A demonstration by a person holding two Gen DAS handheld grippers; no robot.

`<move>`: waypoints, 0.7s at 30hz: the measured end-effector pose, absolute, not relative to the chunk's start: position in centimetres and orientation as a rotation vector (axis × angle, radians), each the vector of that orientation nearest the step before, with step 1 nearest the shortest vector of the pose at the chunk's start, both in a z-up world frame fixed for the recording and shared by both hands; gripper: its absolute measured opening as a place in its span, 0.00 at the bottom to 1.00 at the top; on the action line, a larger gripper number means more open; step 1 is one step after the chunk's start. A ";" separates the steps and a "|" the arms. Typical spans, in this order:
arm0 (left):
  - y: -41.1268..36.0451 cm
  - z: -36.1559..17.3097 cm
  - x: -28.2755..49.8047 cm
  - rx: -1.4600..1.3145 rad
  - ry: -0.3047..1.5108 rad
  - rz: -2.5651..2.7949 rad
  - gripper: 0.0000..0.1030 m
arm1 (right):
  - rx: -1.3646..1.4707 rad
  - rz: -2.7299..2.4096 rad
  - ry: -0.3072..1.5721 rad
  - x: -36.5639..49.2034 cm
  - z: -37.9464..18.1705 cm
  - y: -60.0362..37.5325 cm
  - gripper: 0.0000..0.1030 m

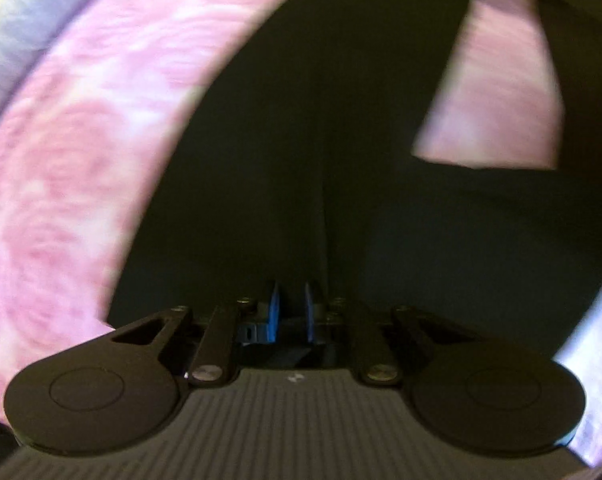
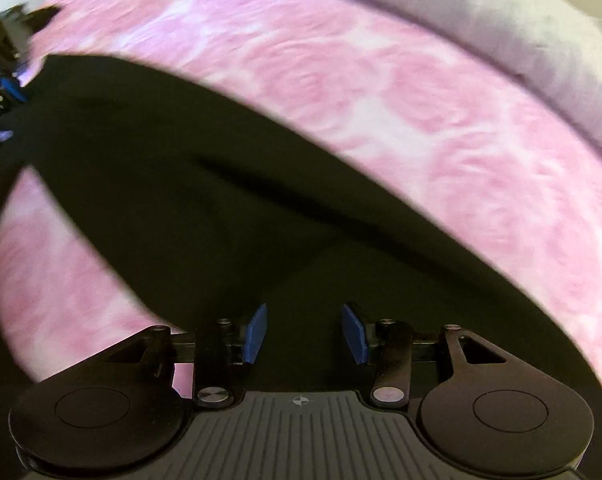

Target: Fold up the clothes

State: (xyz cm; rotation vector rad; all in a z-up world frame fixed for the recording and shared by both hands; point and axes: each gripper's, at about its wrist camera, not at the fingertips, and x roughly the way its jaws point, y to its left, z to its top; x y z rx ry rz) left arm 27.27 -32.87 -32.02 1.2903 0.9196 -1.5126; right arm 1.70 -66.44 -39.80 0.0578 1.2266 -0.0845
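The dark garment (image 2: 229, 184) lies spread over a pink rose-patterned bed cover (image 2: 381, 92), and both views are blurred. In the right wrist view the right hand-held gripper (image 2: 305, 334) has its blue pads (image 2: 256, 334) set wide apart, with the dark cloth directly ahead of and beneath them; nothing is held between them. The garment stretches away from this hand-held gripper toward the upper left, where the other hand-held gripper shows small and dark at the cloth's far end. A pale grey-white bedding edge (image 2: 501, 12) runs beyond the pink cover, far ahead and to the right. In the left wrist view the left hand-held gripper (image 1: 292, 312) has its blue pads (image 1: 274, 312) drawn narrow, close together, with dark fabric (image 1: 301, 140) filling the space ahead; whether cloth is pinched between them cannot be told. Pink cover (image 1: 81, 160) curves to the left of this hand-held gripper, and a patch of it shows through ahead to the right.
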 end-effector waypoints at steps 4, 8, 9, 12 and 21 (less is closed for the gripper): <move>-31.2 -30.8 26.0 1.262 1.008 -1.576 0.23 | 0.073 0.050 1.291 0.6 -39.8 -64.5 0.45; -31.6 -29.1 28.3 1.142 0.980 -1.488 0.25 | 0.044 0.112 1.313 -0.9 -39.3 -63.4 0.45; -31.9 -28.8 29.1 1.108 0.962 -1.451 0.27 | 0.063 0.095 1.303 -1.0 -39.1 -63.7 0.45; -32.4 -29.5 30.4 1.122 0.893 -1.380 0.30 | 0.097 0.041 1.268 -1.5 -38.1 -64.7 0.45; -32.5 -31.8 31.7 1.179 0.926 -1.376 0.31 | 0.070 -0.093 1.177 -1.6 -36.3 -67.0 0.45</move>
